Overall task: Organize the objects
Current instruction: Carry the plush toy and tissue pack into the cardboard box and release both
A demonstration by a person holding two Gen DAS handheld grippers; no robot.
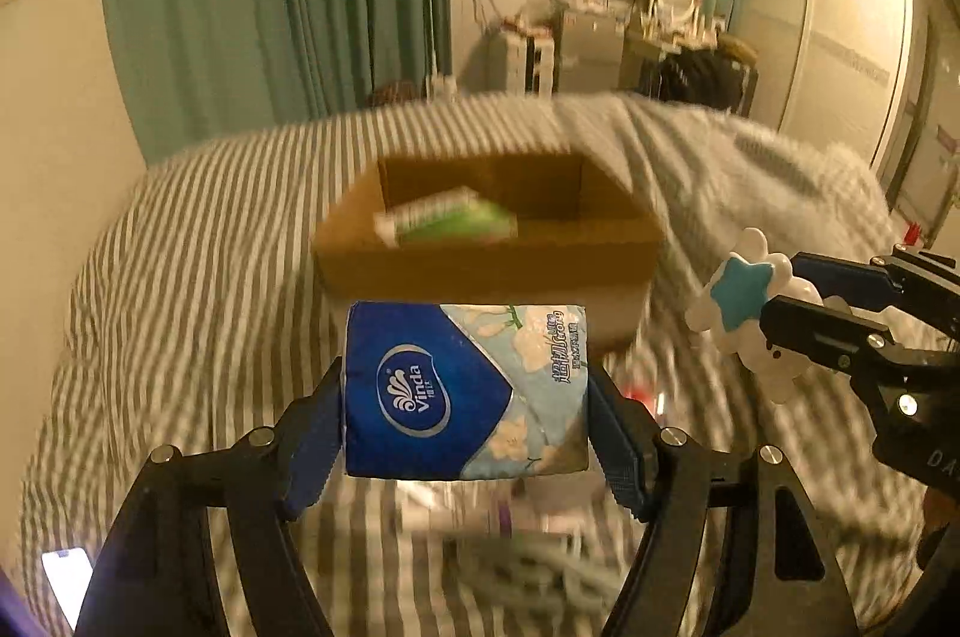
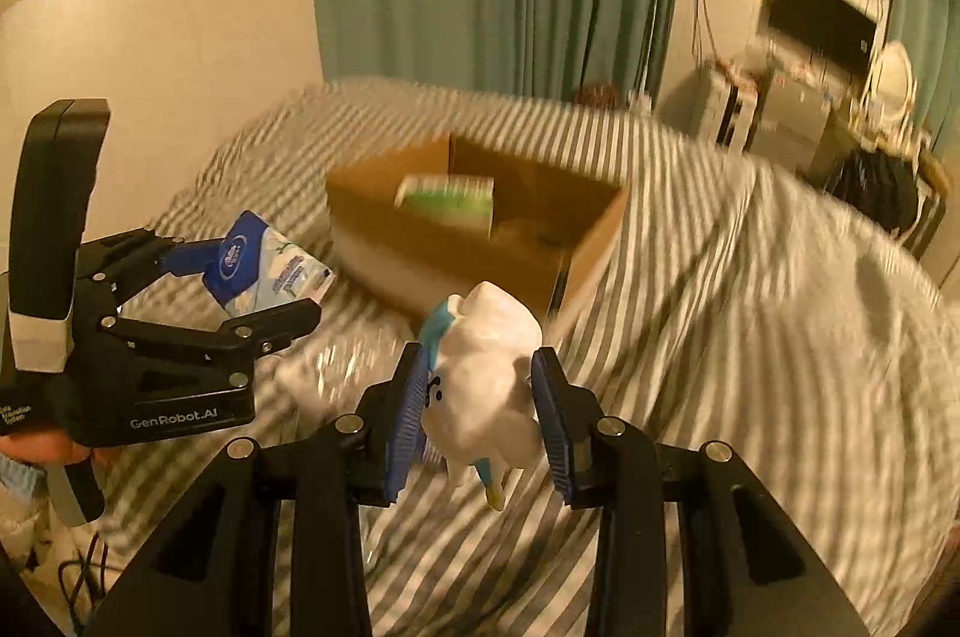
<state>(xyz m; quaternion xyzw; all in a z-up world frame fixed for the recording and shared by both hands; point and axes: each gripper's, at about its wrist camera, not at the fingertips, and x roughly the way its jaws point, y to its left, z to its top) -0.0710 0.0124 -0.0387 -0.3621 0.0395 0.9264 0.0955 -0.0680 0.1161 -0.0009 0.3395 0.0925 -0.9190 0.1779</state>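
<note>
Already loaded, both grippers face the cardboard box (image 1: pixel 480 253) on the striped bed. The left gripper (image 1: pixel 465 448) clamps a Vinda tissue pack (image 1: pixel 465 388), long axis crosswise, box straight ahead. The right gripper (image 2: pixel 480 424) pinches a white toy figure (image 2: pixel 483 397); its view shows the box's open corner.

Motion blur smears the cardboard box (image 1: pixel 486 253) and the green pack (image 1: pixel 450 217) inside it; its label is unreadable.

Both wrist cameras are looking closely along their fingers, sharing the box (image 1: pixel 486 259) (image 2: pixel 474 241) on the bed (image 1: pixel 180 277) (image 2: pixel 750 337).
</note>
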